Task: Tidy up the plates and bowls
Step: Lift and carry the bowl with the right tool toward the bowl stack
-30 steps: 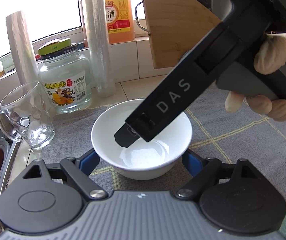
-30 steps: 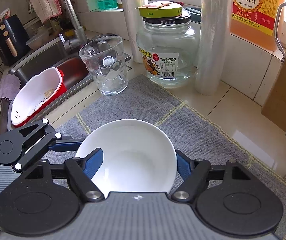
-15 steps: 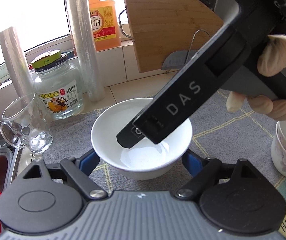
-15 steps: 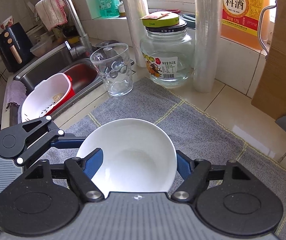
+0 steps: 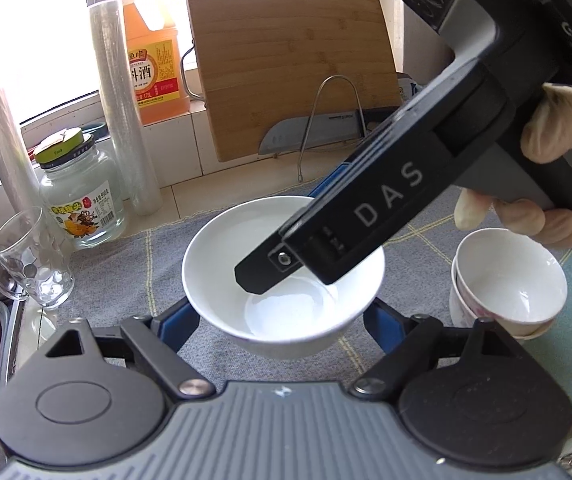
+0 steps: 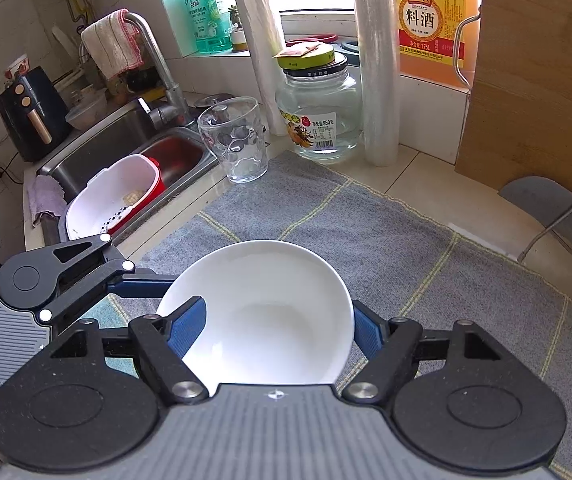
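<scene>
A white bowl (image 5: 246,248) (image 6: 270,304) is held between both grippers above the grey mat (image 6: 386,240). My left gripper (image 5: 282,320) is shut on the bowl, its blue pads against the bowl's two sides. My right gripper (image 6: 282,328) is shut on the same bowl, one pad inside the rim, the other outside. The right gripper's black body reaches over the bowl in the left wrist view. Two stacked white bowls (image 5: 510,284) stand on the mat at the right.
A drinking glass (image 6: 236,140), a glass jar (image 6: 318,120), two film rolls and an orange bottle (image 6: 430,20) stand at the back. A cutting board (image 5: 294,72) and knife lean on the wall. The sink (image 6: 126,148) with a white strainer is at left.
Both grippers and the bowl have moved right and back from the jar and glass. The stacked bowls have come into the left wrist view.
</scene>
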A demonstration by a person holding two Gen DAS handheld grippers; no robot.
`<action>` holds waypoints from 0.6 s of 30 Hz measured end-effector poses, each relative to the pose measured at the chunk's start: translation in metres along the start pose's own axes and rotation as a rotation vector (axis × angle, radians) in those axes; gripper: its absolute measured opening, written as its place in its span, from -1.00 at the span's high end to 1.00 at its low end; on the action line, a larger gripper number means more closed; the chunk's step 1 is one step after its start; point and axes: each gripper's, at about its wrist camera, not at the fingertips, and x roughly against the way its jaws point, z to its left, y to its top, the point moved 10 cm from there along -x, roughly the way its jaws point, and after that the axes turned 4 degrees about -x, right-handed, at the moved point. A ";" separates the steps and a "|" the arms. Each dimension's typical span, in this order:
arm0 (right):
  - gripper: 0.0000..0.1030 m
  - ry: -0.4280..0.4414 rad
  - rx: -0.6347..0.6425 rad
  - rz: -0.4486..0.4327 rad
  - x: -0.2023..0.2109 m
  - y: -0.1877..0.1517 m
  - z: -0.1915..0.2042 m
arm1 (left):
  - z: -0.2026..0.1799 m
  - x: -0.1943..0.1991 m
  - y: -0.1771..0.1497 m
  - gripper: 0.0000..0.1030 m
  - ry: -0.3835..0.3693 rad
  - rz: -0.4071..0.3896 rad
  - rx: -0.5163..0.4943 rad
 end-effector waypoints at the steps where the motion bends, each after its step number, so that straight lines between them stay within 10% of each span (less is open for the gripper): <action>1: -0.58 -0.003 -0.004 -0.003 0.005 -0.002 -0.001 | -0.004 0.002 0.001 -0.71 -0.003 0.000 -0.005; 18: -0.59 -0.118 -0.064 -0.061 0.082 -0.042 -0.029 | -0.074 0.024 0.033 -0.71 -0.127 -0.059 -0.116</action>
